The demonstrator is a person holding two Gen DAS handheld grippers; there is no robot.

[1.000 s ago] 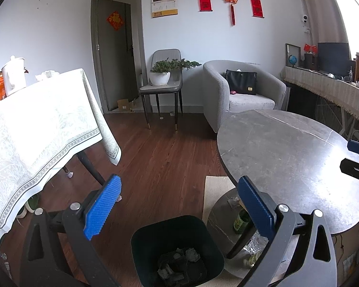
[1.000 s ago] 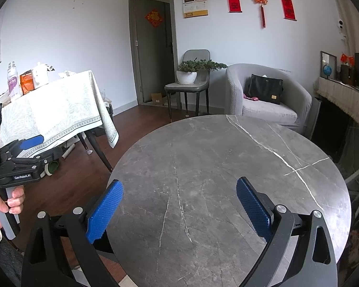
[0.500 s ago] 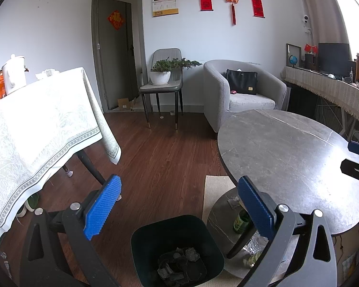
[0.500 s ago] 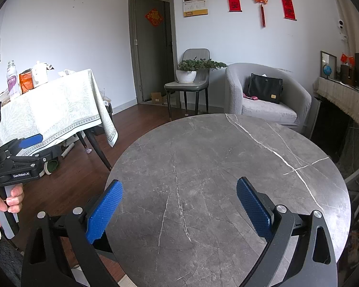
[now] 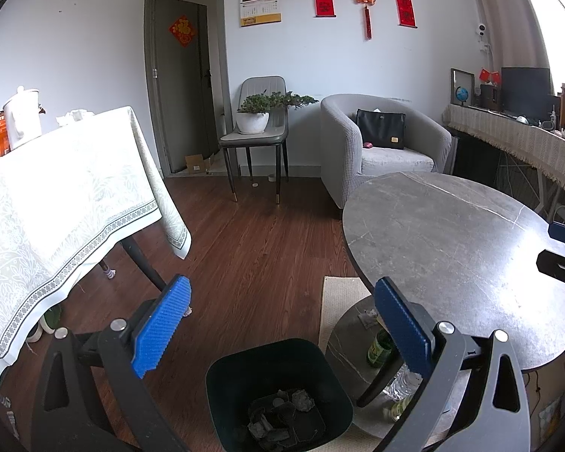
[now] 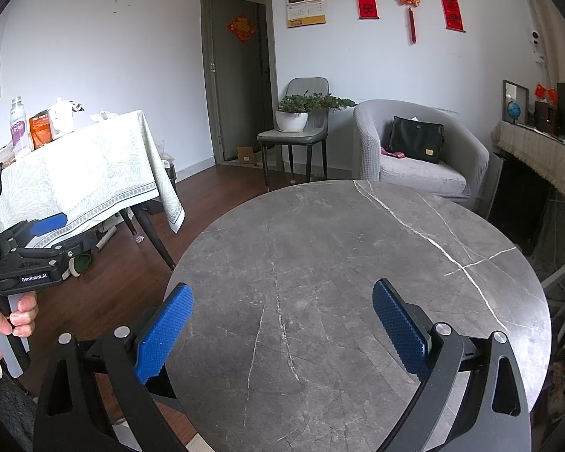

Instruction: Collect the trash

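A dark green bin [image 5: 241, 373] stands on the floor below my left gripper [image 5: 282, 314], with crumpled grey scraps [image 5: 282, 414] in its bottom. The left gripper is open and holds nothing. A green bottle [image 5: 378, 350] and a clear plastic bottle [image 5: 399, 386] stand under the round grey marble table [image 5: 452, 233], beside its base. My right gripper [image 6: 282, 320] hovers open over that table's top [image 6: 339, 256], nothing between its blue pads. In the right wrist view the left gripper [image 6: 34, 252] shows at the left edge, held by a hand [image 6: 3, 324].
A table with a white cloth [image 5: 56, 196] stands at the left with a kettle [image 5: 20, 116] on it. A chair with a potted plant [image 5: 254, 116], a grey armchair [image 5: 380, 150] with a black bag, and a sideboard [image 5: 516, 139] line the far side. Wood floor [image 5: 252, 248] lies between.
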